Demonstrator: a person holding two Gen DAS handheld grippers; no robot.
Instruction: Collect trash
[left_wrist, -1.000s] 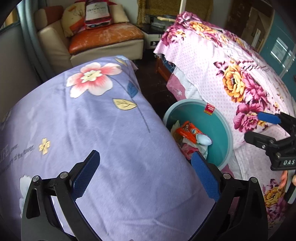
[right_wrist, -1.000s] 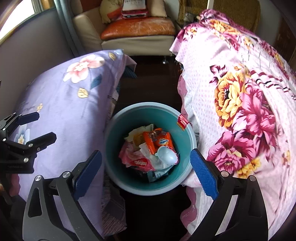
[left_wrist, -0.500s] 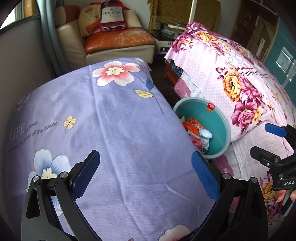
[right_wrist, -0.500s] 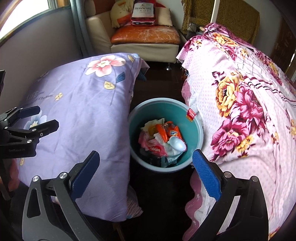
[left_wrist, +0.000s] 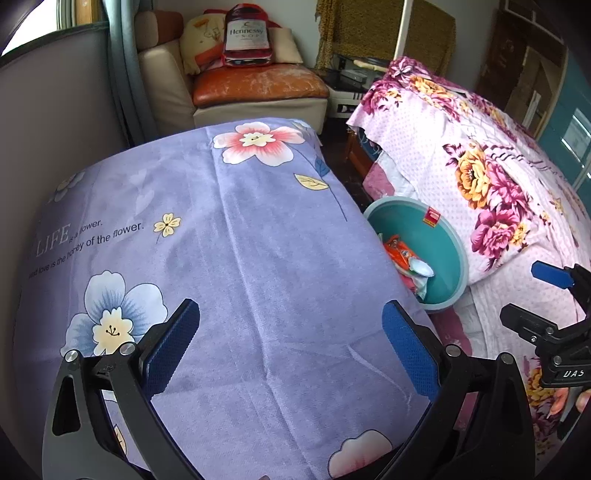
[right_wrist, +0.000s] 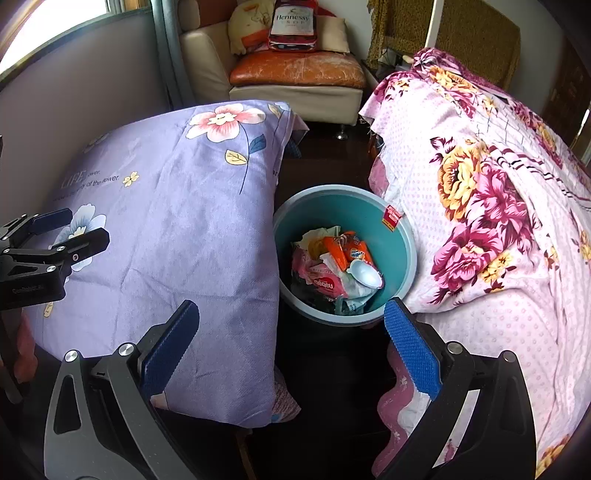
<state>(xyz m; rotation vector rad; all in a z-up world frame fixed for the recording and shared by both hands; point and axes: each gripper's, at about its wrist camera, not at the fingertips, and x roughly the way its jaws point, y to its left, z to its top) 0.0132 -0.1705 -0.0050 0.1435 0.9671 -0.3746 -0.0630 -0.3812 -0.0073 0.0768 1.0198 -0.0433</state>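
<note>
A teal bin stands on the dark floor between two beds, and its far wall also shows in the left wrist view. Inside lie trash wrappers: an orange packet, a pink pack and a white lid. My right gripper hangs open and empty, above and in front of the bin. My left gripper is open and empty over the purple floral bedspread, left of the bin. Each gripper shows in the other's view, the left gripper at the left edge and the right gripper at the right edge.
A pink floral bedspread covers the bed right of the bin. A cream armchair with an orange cushion stands at the back, with a bottle-shaped pillow on it. A dark floor strip runs between the beds.
Both grippers have pulled back and up from the bin, which now looks smaller and farther off. The left one has moved left over the purple bed. Both stay open.
</note>
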